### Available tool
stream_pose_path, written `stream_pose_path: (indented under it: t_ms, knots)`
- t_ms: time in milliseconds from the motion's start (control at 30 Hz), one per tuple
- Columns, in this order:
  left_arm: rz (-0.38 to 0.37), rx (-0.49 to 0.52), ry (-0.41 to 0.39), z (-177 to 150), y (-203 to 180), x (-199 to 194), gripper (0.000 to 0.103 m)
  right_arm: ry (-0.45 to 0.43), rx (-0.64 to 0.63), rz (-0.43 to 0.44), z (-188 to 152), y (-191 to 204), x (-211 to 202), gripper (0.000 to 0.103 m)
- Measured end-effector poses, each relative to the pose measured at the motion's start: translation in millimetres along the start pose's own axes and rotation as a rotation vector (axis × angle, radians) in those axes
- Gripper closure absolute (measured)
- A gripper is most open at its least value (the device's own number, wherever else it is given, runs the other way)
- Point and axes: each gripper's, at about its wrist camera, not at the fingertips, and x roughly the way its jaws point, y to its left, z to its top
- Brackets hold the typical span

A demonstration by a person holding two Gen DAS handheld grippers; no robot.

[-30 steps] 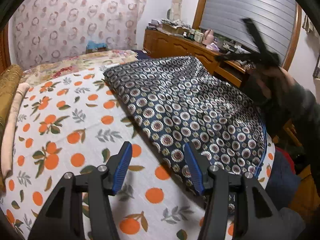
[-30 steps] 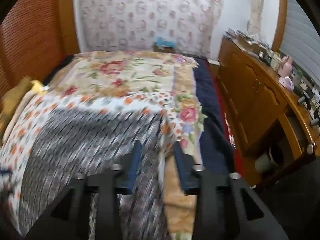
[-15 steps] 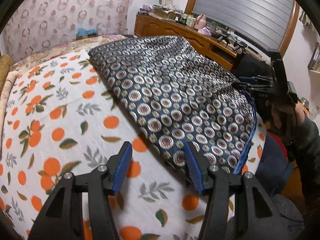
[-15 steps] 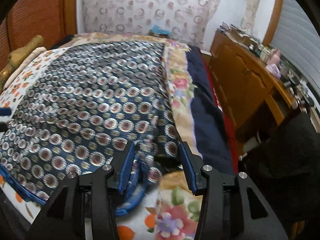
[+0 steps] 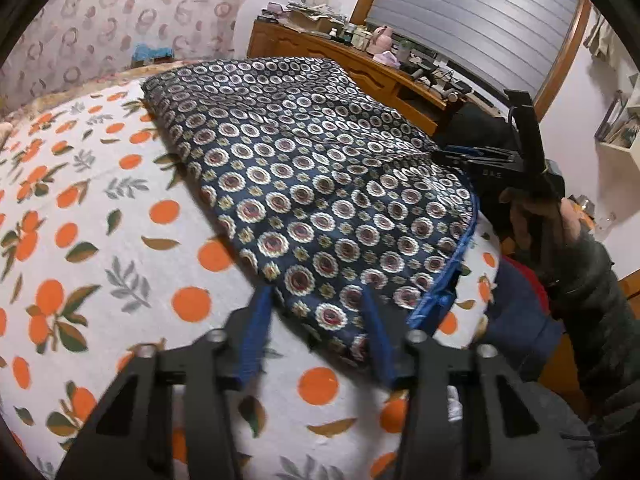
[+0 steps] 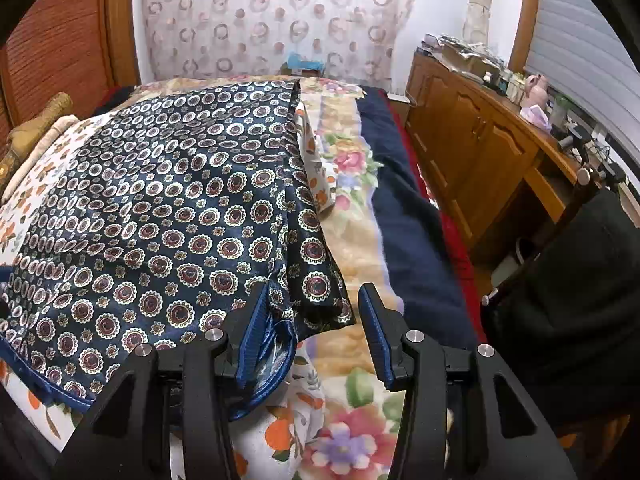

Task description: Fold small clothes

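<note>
Left gripper (image 5: 316, 336) now closing over the cloth's (image 5: 304, 184) corner.

No lettering, label, brand or number can be read in either wrist view. A few pale marks show on the black body of the right gripper (image 5: 490, 160) as seen from the left wrist, but they are too small and blurred to make out.
</note>
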Motion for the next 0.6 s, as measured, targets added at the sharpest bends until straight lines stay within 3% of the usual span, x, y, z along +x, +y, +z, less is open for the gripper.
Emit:
stream_pose_path:
  t_ms: [33, 133, 200, 367, 600]
  knots:
    - [-0.009, -0.003, 0.000, -0.3, 0.0, 0.6, 0.071, -0.005, 0.003, 0.004, -1.3, -0.1, -1.2, 0.057]
    - [-0.037, -0.018, 0.010, -0.5, 2.4, 3.9, 0.097, -0.016, 0.016, 0.014, -3.9, -0.9, -6.3, 0.057]
    - [-0.049, -0.026, -0.003, -0.4, 3.8, 2.0, 0.103, -0.025, 0.032, 0.024, -6.5, -3.2, -10.5, 0.057]
    - [-0.048, -0.022, -0.108, 8.3, 4.9, -27.5, 0.103, -0.045, 0.071, 0.047, -13.6, -8.0, -26.9, 0.057]
    - [-0.004, -0.030, -0.165, 18.8, 21.8, -58.3, 0.103, -0.036, 0.116, 0.107, -25.7, 1.4, -42.0, 0.056]
